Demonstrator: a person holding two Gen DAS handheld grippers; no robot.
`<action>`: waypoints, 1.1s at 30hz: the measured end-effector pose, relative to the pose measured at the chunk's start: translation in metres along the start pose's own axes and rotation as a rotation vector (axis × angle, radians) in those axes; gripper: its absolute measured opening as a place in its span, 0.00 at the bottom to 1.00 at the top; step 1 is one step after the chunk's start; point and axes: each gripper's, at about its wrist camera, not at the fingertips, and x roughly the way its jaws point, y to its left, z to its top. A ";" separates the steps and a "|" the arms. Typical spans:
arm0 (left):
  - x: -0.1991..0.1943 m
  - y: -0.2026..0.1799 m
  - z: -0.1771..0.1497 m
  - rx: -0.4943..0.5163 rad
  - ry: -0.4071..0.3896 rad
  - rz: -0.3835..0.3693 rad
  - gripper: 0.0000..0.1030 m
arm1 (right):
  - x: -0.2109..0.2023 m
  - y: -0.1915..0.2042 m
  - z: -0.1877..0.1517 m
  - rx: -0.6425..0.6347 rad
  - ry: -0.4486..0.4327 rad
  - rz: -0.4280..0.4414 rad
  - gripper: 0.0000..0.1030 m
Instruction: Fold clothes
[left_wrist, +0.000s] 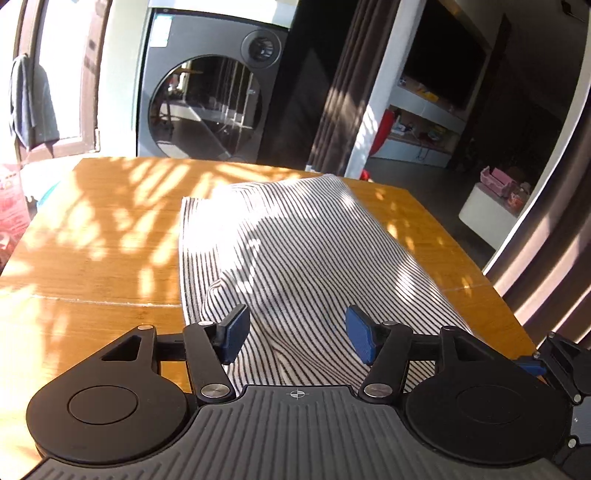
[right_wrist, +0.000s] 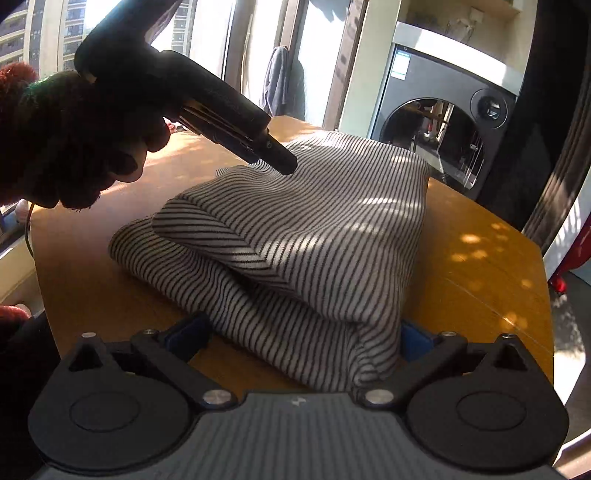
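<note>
A black-and-white striped garment (left_wrist: 295, 258) lies folded on the wooden table (left_wrist: 92, 240). My left gripper (left_wrist: 295, 334) is open, its blue pads (left_wrist: 236, 334) apart just above the near edge of the cloth, holding nothing. In the right wrist view the same garment (right_wrist: 295, 236) is bunched, with its near corner lying between my right gripper's (right_wrist: 301, 338) wide-open blue pads (right_wrist: 413, 341). The left gripper (right_wrist: 275, 155), held by a hand, hovers over the garment's far part. The right gripper's edge shows in the left wrist view (left_wrist: 546, 363).
A washing machine (left_wrist: 210, 96) stands behind the table's far edge. A dark cloth hangs by the window (left_wrist: 29, 103). A shelf with small items (left_wrist: 417, 129) and a white box (left_wrist: 487, 206) stand on the right, off the table.
</note>
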 end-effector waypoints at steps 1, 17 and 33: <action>-0.011 -0.008 -0.004 0.031 -0.010 -0.024 0.66 | 0.009 -0.010 0.000 0.075 0.025 0.035 1.00; -0.038 -0.038 -0.071 0.232 0.112 -0.069 0.82 | 0.036 -0.020 0.013 0.029 -0.147 -0.033 0.71; -0.068 -0.020 -0.057 0.165 0.049 -0.011 0.93 | 0.092 -0.134 0.000 0.946 -0.122 0.490 1.00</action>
